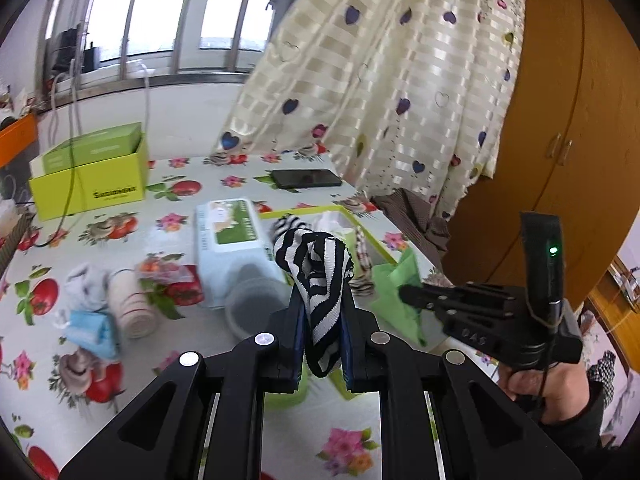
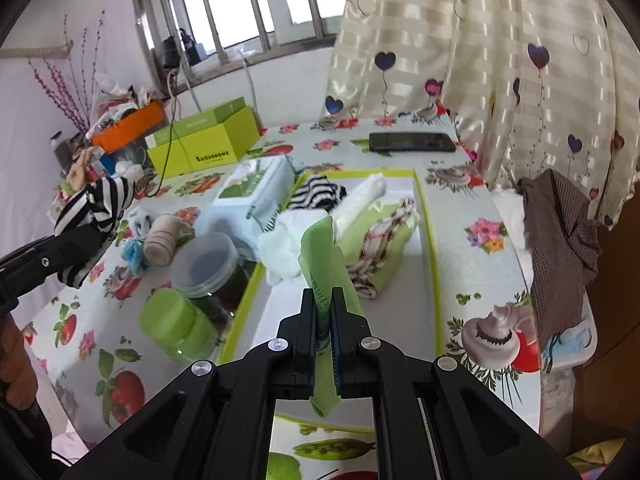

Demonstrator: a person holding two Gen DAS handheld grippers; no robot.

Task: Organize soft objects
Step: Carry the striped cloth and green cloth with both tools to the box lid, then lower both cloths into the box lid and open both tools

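Near the table's left edge, loose soft items await sorting: a grey-white bundle [image 1: 86, 282], a blue cloth [image 1: 92, 330] and a rolled beige striped cloth [image 1: 134, 304], with a lime cardboard box [image 1: 92, 184] behind them toward the far edge. Moving right, a pack of wet wipes [image 1: 230, 240] lies beside a clear-lidded jar [image 2: 206, 264]. The left gripper [image 1: 322, 316] has its fingers pinching a black-and-white striped cloth [image 1: 316, 280], held clear of the tabletop, probably for carrying to the tray. Right of centre, the green-rimmed tray [image 2: 430, 240] already holds a striped piece [image 2: 318, 194], white cloths and a floral green cloth [image 2: 384, 248]. The right gripper [image 2: 324, 320] has its fingers pressed on a thin green cloth [image 2: 320, 256], poised over the tray's near end, likely about to lay it down. Only the right wrist view shows the tray's contents and a green-lidded container [image 2: 176, 326]; the left wrist view alone shows the hand [image 1: 556, 388] gripping the right tool.
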